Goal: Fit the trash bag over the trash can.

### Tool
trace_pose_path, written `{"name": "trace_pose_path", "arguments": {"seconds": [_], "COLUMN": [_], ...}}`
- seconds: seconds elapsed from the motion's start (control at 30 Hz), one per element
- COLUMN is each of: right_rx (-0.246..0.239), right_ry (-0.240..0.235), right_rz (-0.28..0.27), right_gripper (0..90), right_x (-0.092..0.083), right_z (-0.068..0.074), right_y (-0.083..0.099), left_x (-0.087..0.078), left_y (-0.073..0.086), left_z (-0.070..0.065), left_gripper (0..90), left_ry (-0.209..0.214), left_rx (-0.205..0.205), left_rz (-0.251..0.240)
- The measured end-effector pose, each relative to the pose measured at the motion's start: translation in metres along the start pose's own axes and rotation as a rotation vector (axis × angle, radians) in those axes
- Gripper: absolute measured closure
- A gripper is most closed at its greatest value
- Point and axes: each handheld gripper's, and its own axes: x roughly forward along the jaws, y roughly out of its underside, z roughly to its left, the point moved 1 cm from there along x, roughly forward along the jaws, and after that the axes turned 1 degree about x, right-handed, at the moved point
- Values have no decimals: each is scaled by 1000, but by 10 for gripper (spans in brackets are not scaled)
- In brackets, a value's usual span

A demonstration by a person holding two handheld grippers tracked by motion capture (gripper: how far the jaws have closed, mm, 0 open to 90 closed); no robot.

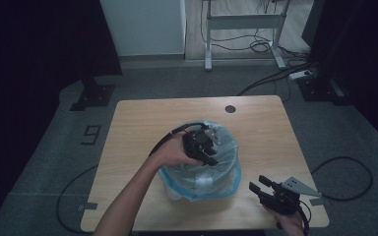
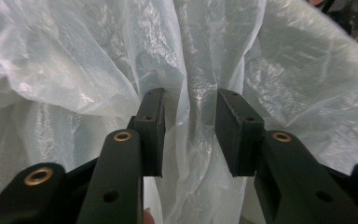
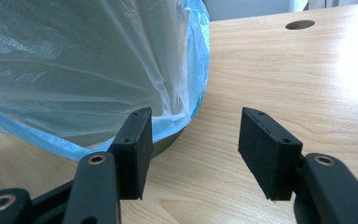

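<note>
We have the left gripper (image 2: 189,135) narrowed around a fold of the plastic bag (image 1: 202,169) lining a bin mid-worktop (image 1: 256,123), not yet pinching, so closing fully comes next, while the right gripper (image 3: 193,149) waits open nearby.

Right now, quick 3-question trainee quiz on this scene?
1. True or false: the left gripper has a fold of the bag between its jaws.
2. What does the bag cover: A a bin, B a chair, C a box?
3. Which gripper hangs apart from the bag, with nothing between its jaws?

Key: 1 true; 2 A; 3 the right gripper, near the table edge.
</note>
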Motion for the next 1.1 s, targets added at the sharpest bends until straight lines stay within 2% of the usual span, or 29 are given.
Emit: {"name": "trace_pose_path", "arguments": {"seconds": [0.3,0.43,0.5,0.57,0.67,0.9,1.0,1.1], "right_rx": [-2,-3,-2,-2,-1,-2,-3,-5], "right_ry": [-1,-2,-1,0,1,2,2,4], "right_rz": [2,2,0,-2,-3,-3,-1,1], "right_gripper": [442,442,442,442,442,439,438,432], "right_x": [1,0,0,0,-1,0,0,1], "right_z": [1,1,0,0,-1,0,1,1], "right_y": [0,0,0,0,0,-1,-1,0], "left_x": [10,12,10,4,-8,-37,-47,-54], "left_y": [-2,-3,-2,0,4,21,33,47], "left_z": [1,0,1,2,4,4,2,-1], "left_gripper": [641,614,559,492,438,378,363,351], "left_ry": [-19,-28,-51,-76,-96,-137,-164,-203], "left_rx": [-4,-1,-4,-17,-36,-72,-88,-121], "left_rz": [84,97,74,31,-37,-153,-198,-265]}}
